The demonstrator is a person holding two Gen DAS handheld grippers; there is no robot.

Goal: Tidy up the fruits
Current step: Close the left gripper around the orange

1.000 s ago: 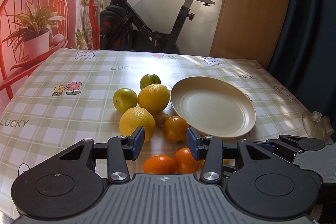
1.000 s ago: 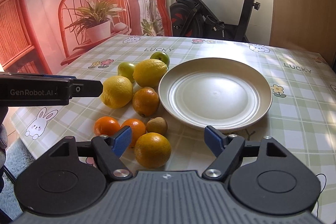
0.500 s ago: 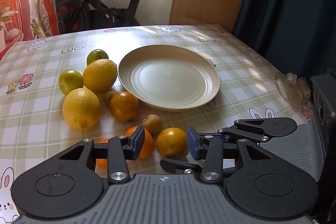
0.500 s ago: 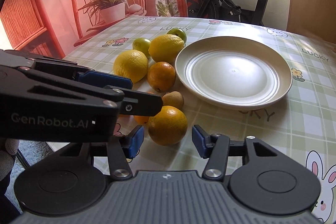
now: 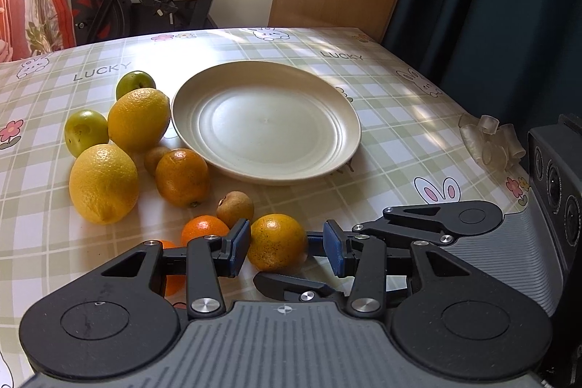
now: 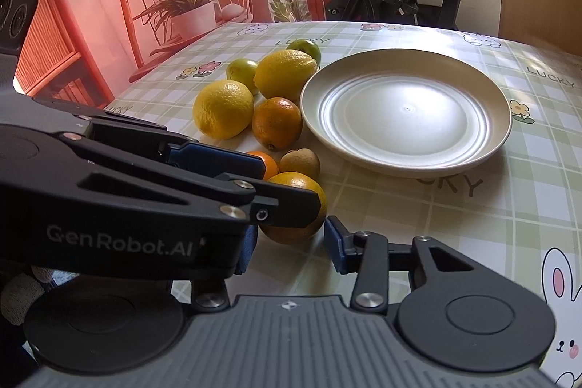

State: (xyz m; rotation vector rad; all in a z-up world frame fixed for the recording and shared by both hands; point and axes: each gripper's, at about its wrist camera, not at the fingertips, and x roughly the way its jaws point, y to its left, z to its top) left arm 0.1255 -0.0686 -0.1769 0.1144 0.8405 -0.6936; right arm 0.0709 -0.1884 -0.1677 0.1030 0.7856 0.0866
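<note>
Cream plate (image 5: 338, 148) sits bare mid-worktop; every fruit lies left of it. Both the left tongs (image 5: 287, 248) and right tongs (image 6: 291, 244) are open around the nearest orange (image 5: 277, 240), gripping nothing.

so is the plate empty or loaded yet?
Empty. The plate shows only its bare ringed surface; every fruit, including the nearest orange, sits on the tablecloth.

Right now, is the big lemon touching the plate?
Touching, it seems. In the right wrist view the lemon meets the plate at its rim with no tablecloth visible between them; the left wrist view agrees.
</note>
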